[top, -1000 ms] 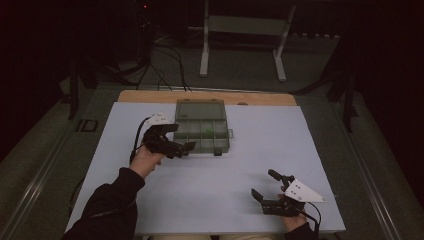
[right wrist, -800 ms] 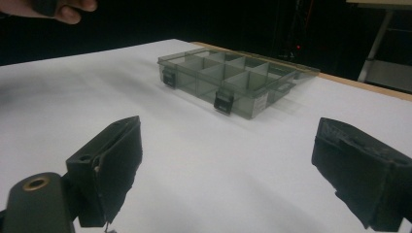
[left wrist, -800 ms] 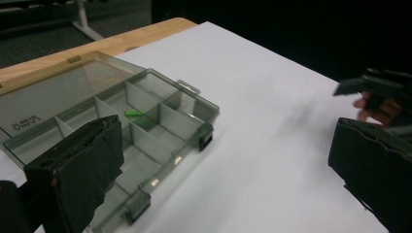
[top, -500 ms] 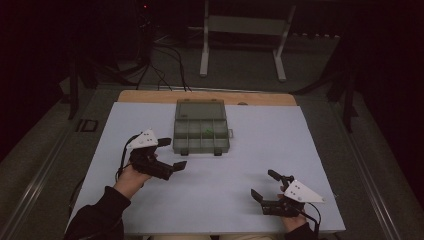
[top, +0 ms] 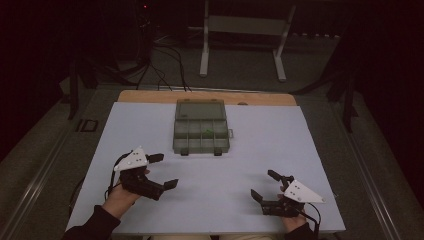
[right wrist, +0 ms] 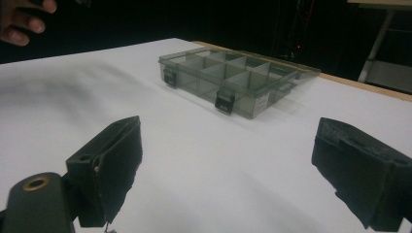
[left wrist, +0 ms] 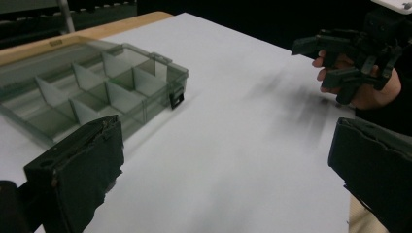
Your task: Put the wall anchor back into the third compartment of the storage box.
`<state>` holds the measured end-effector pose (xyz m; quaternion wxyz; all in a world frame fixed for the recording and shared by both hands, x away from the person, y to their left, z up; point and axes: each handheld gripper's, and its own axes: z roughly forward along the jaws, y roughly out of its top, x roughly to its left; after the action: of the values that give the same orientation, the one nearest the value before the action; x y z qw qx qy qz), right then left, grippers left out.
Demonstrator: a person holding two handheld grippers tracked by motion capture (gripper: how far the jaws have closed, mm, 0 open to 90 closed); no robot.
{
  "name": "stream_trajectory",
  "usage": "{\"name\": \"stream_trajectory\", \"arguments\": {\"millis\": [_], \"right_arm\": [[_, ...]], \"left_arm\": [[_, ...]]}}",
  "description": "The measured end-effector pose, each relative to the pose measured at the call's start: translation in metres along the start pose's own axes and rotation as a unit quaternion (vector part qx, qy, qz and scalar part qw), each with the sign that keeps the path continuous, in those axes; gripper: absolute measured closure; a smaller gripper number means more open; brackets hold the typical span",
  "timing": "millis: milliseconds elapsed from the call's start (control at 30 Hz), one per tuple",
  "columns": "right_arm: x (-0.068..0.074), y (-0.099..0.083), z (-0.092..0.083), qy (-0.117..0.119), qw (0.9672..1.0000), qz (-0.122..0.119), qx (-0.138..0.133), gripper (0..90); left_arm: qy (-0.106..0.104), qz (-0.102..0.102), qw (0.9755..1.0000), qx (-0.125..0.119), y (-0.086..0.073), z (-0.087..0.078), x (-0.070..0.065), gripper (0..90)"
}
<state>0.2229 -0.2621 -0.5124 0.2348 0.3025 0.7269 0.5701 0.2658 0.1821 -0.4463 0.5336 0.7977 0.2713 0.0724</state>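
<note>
Organizer box [top: 201,133], clear grey w/ dividers, sits closed at far-centre of the white desk [top: 300,145], latches toward the person; a small green bit shows in one compartment. Left gripper [top: 163,171] hovers near the desk's front-left, jaws wide apart, nothing btwn them, well short of the box. Right gripper [top: 265,185] at front-right, jaws also spread, empty, well apart from box and from the left one.

room: dark | floor [top: 240,70]: grey (cables lying) | stand [top: 245,30]: white metal, behind table [top: 300,135]
</note>
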Motion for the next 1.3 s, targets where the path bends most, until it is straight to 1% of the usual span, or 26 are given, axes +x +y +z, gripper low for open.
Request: {"name": "stream_trajectory", "arguments": {"millis": [133, 267, 333, 467, 500, 567, 633, 700, 800, 900, 1000, 1133, 1200, 1300], "right_arm": [[0.000, 0.000, 0.000, 0.001, 1.0000, 0.000, 0.001, 11.0], [0.001, 0.000, 0.000, 0.003, 1.0000, -0.001, 0.002, 11.0], [0.001, 0.000, 0.000, 0.003, 1.0000, -0.002, 0.002, 11.0], [0.001, 0.000, 0.000, 0.003, 1.0000, -0.001, 0.002, 11.0], [0.001, 0.000, 0.000, 0.003, 1.0000, -0.001, 0.002, 11.0], [0.001, 0.000, 0.001, 0.003, 1.0000, -0.002, 0.002, 11.0], [0.001, 0.000, 0.001, 0.003, 1.0000, -0.002, 0.002, 11.1], [0.001, 0.000, 0.001, 0.003, 1.0000, -0.002, 0.002, 11.0], [0.001, 0.000, 0.001, 0.003, 1.0000, -0.002, 0.003, 11.1], [0.001, 0.000, 0.001, 0.003, 1.0000, -0.003, 0.003, 11.0], [0.001, -0.001, 0.001, 0.003, 1.0000, -0.002, 0.004, 11.0], [0.001, -0.001, 0.001, 0.004, 1.0000, -0.004, 0.004, 11.0], [0.001, -0.001, 0.001, 0.004, 1.0000, -0.004, 0.005, 11.0], [0.001, -0.001, 0.001, 0.003, 1.0000, -0.001, 0.006, 11.0]], "left_arm": [[0.001, 0.001, 1.0000, -0.006, -0.013, -0.005, -0.004, 0.0], [-0.006, 0.001, 0.9999, -0.015, -0.023, -0.010, -0.006, 0.0], [-0.006, 0.000, 0.9999, -0.014, -0.028, -0.012, -0.007, 0.0], [0.010, -0.006, 0.9998, -0.017, -0.038, -0.017, -0.006, 0.0], [0.012, -0.010, 0.9997, -0.018, -0.041, -0.018, -0.006, 0.0], [0.014, -0.016, 0.9996, -0.020, -0.047, -0.019, -0.005, 0.0], [0.019, -0.013, 0.9996, -0.017, -0.053, -0.019, -0.006, 0.0], [0.024, -0.016, 0.9995, -0.015, -0.058, -0.019, -0.006, 0.0], [0.040, -0.020, 0.9989, -0.016, -0.063, -0.020, -0.005, 0.0], [0.048, -0.019, 0.9985, -0.020, -0.066, -0.022, -0.006, 0.0], [0.057, -0.019, 0.9980, -0.018, -0.070, -0.024, -0.005, 0.0], [0.083, -0.018, 0.9961, -0.023, -0.077, -0.025, -0.004, 0.0], [0.086, -0.018, 0.9959, -0.018, -0.080, -0.024, -0.004, 0.0], [0.091, -0.014, 0.9956, -0.018, -0.082, -0.025, -0.004, 0.0]]}}
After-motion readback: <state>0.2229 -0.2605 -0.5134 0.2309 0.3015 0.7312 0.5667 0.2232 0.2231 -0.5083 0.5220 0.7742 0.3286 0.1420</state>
